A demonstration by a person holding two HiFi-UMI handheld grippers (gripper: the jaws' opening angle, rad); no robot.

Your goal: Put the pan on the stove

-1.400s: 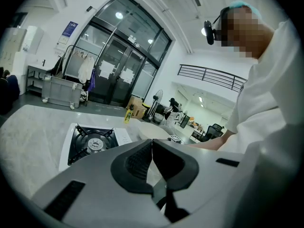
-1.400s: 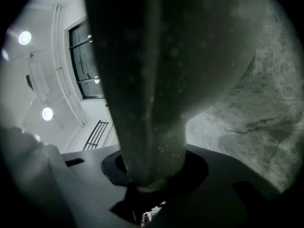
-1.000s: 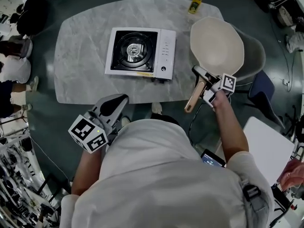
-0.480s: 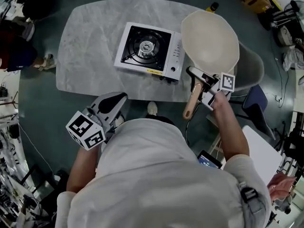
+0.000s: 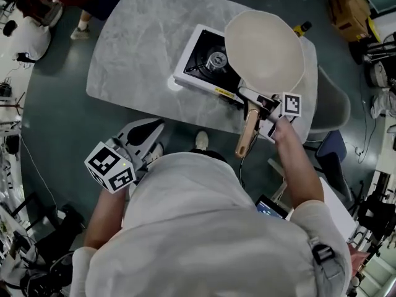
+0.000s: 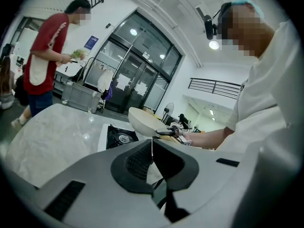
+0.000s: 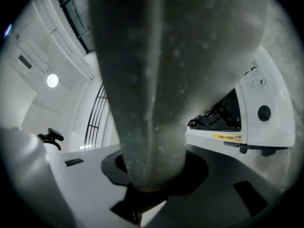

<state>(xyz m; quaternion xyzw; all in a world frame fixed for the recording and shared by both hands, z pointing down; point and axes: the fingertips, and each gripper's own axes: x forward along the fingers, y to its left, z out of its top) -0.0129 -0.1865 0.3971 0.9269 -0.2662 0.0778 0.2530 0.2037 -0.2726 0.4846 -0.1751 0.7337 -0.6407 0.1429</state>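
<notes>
A cream pan (image 5: 265,49) with a wooden handle (image 5: 247,135) hangs above the right part of the white stove (image 5: 197,73), hiding its control side. My right gripper (image 5: 253,101) is shut on the handle near the bowl. In the right gripper view the speckled handle (image 7: 152,80) fills the gap between the jaws, with the stove (image 7: 256,113) beyond. My left gripper (image 5: 150,127) is held low by my body, off the table's near edge, shut and holding nothing. In the left gripper view its fingertips (image 6: 152,144) meet, and the pan (image 6: 142,120) and the stove (image 6: 118,137) lie ahead.
The stove stands on a grey marble table (image 5: 136,48). A small yellow bottle (image 5: 302,28) sits behind the pan. A grey chair (image 5: 333,104) is right of the table. A person in red (image 6: 45,56) stands at the table's far left.
My right gripper has carried the pan left, from beside the stove to above its right part. The head view has swung round. The left gripper stays by my body.
</notes>
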